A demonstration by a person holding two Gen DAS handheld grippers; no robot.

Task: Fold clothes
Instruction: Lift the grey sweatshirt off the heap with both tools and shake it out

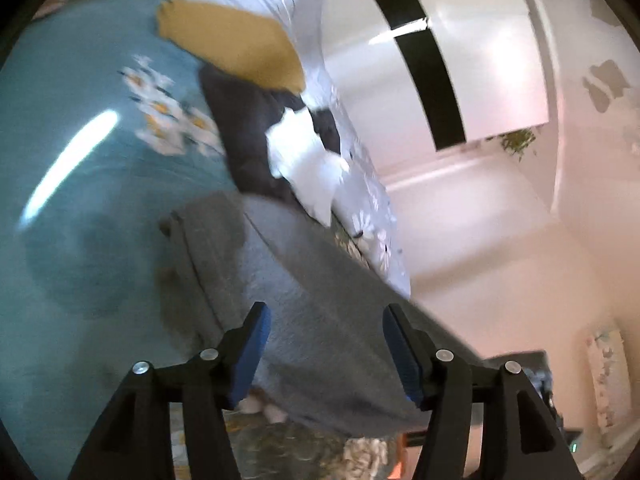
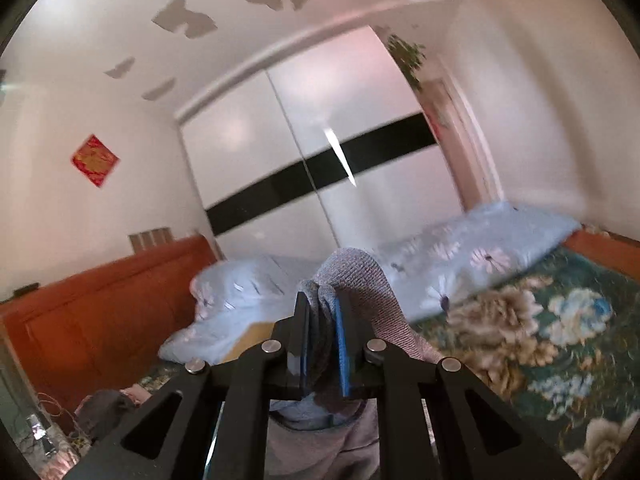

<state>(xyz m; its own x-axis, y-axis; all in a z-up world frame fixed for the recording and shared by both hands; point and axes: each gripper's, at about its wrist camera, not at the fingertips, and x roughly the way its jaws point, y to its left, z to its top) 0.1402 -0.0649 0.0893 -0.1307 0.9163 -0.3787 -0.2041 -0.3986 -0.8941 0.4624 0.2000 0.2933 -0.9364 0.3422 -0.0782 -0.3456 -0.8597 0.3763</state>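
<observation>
A grey knit garment [image 2: 360, 276] is bunched between the blue pads of my right gripper [image 2: 324, 312], which is shut on it and held up level over the bed. More of the cloth hangs below the jaws. In the left wrist view the same grey garment [image 1: 304, 280] stretches as a taut sheet across the bed. My left gripper [image 1: 326, 344] is open, and its blue pads [image 1: 256, 344] stand wide apart without pressing on the cloth seen between them. Beyond lie a mustard piece [image 1: 228, 44], a dark navy piece [image 1: 248, 132] and a white piece [image 1: 304, 156].
A teal flowered bedspread [image 1: 80, 160] covers the bed, green with big blooms [image 2: 540, 320] in the right wrist view. A light blue flowered quilt [image 2: 480, 256] lies along the far side. An orange wooden headboard [image 2: 100, 300] and a white wardrobe with a black band [image 2: 320, 160] stand behind.
</observation>
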